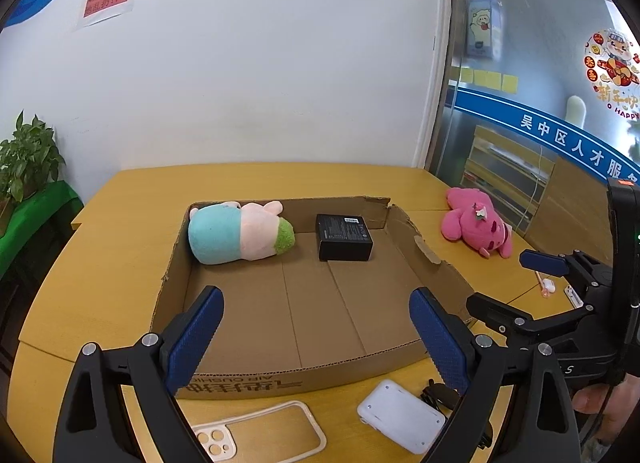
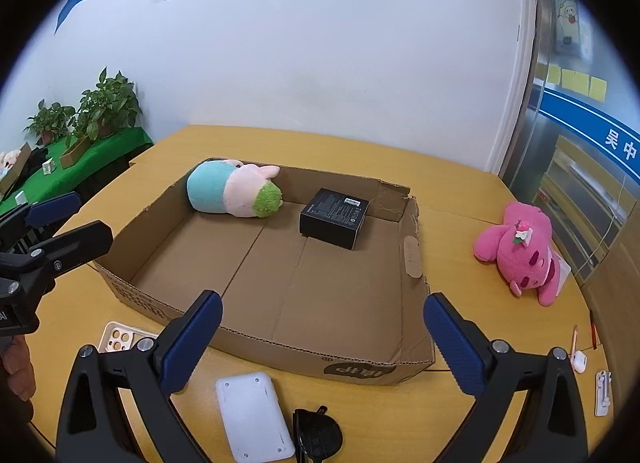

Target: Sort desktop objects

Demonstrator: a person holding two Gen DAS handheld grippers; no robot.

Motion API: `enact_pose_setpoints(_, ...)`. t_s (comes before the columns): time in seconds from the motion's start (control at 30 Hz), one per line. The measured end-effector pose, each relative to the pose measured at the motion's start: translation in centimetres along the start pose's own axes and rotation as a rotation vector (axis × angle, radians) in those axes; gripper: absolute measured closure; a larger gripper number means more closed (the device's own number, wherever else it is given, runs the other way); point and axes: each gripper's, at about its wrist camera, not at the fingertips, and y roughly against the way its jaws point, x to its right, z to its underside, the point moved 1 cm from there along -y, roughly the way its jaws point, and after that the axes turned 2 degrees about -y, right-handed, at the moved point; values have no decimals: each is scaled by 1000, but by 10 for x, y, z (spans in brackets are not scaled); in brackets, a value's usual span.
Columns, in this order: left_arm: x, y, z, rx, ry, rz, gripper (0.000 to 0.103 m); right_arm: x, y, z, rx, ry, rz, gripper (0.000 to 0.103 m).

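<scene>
Cardboard tray [image 1: 248,327] lies on the yellow surface [image 1: 120,223], holding a plush [image 1: 240,233] far left and a black box [image 1: 344,237] beside it. Pink plush [image 2: 520,251] lies right of it; a white pad [image 2: 256,417], phone case [image 1: 256,433] and sunglasses [image 2: 318,433] lie near. Left gripper [image 1: 316,337] and right gripper [image 2: 322,343] hold their jaws wide and empty.

Office: service-centre sign [image 1: 576,151], sticky notes [image 1: 488,80]

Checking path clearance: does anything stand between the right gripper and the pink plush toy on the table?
Nothing visible does. The right gripper is open and empty; bare tabletop leads to the pink plush toy, beside the cardboard tray.
</scene>
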Motion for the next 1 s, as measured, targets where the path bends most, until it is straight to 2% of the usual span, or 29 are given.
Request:
enact_pose_setpoints(0.63, 13, 7, 10, -12, -13, 1, 7, 1, 15, 11, 6, 3, -8, 2)
enact_pose_setpoints(1.0, 7, -5, 24, -61, 21, 21, 7, -4, 7, 25, -23, 17, -53, 2)
